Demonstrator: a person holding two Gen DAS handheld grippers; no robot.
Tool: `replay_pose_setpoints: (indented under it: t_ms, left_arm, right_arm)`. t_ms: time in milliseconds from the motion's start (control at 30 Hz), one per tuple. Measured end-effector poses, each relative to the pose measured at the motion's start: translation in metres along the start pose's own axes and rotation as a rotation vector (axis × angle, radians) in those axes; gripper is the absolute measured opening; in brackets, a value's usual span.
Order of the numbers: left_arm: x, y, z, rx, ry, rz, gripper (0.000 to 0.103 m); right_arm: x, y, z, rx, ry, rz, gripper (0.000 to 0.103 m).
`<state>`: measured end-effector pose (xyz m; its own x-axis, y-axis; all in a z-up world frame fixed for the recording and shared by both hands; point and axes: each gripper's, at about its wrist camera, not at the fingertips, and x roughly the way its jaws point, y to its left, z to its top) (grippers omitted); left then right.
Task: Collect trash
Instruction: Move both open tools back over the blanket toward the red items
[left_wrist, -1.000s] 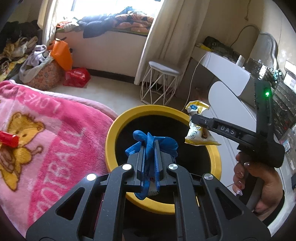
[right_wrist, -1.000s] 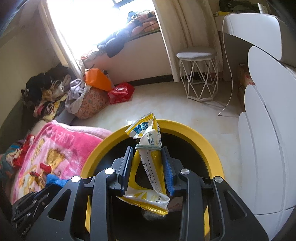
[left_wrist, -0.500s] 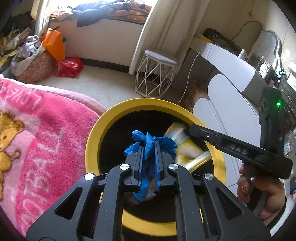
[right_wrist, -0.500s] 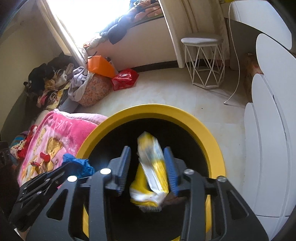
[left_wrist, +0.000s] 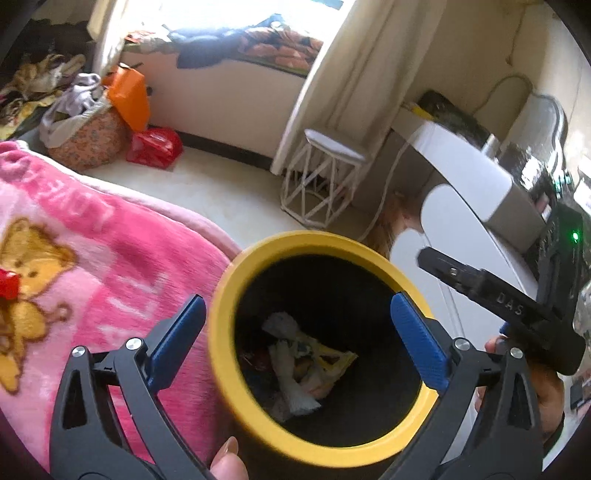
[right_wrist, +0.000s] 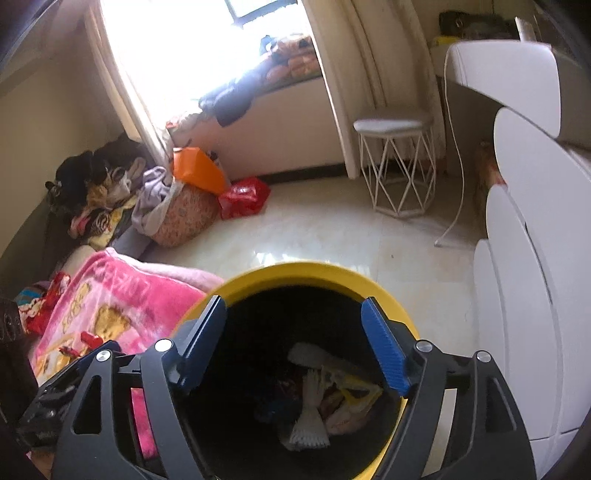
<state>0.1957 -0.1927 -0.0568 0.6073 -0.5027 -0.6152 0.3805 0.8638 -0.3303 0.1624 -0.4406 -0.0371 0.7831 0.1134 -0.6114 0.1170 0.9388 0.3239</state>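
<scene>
Farthest to the left of both pairs of jaws lies the pink teddy-bear blanket (left_wrist: 92, 258) on the bed, and on it, well off to the left of the left gripper (left_wrist: 295, 336), sits a small red piece (left_wrist: 8, 288) whose nature is too blurred to tell; it may be trash left to collect. The left gripper's jaws have just been opening and now stand wide apart with nothing between the blue pads, one pad over the blanket's edge and the other over the far side of the yellow-rimmed bin (left_wrist: 258, 410). Straight below and between those jaws, down on the bin's dark floor, lies the dropped trash: a yellow snack wrapper (left_wrist: 328, 360) beside white crumpled paper (left_wrist: 291, 387). The blue item is not clearly made out among it. Further right, the right gripper (right_wrist: 295, 343) also hangs above the bin's mouth, its jaws having just been opening and now empty, the wrapper (right_wrist: 354, 395) lying below them toward the right pad. Both drops look finished, so the coming move likely turns on the next piece: if it is the red one on the blanket, it lies to the left of both grippers, and the left hand is the nearer.
</scene>
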Motion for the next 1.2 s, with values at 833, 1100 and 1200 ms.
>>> replay_pose_setpoints:
  t_ms: [833,1100,1200]
  left_arm:
    - [-0.130,0.166,0.006,-0.134,-0.232,0.353,0.092]
    - [-0.151,0.214,-0.001,-0.201,-0.232,0.409,0.092]
    - [-0.157,0.236,-0.006,-0.241,-0.224,0.440,0.092]
  right_arm:
    - [0.024,0.223,-0.029,-0.440,0.014,0.278,0.082]
    - [0.046,0.281,-0.052,-0.576,0.051,0.297,0.082]
    - [0.060,0.299,-0.061,-0.617,0.079,0.316,0.082]
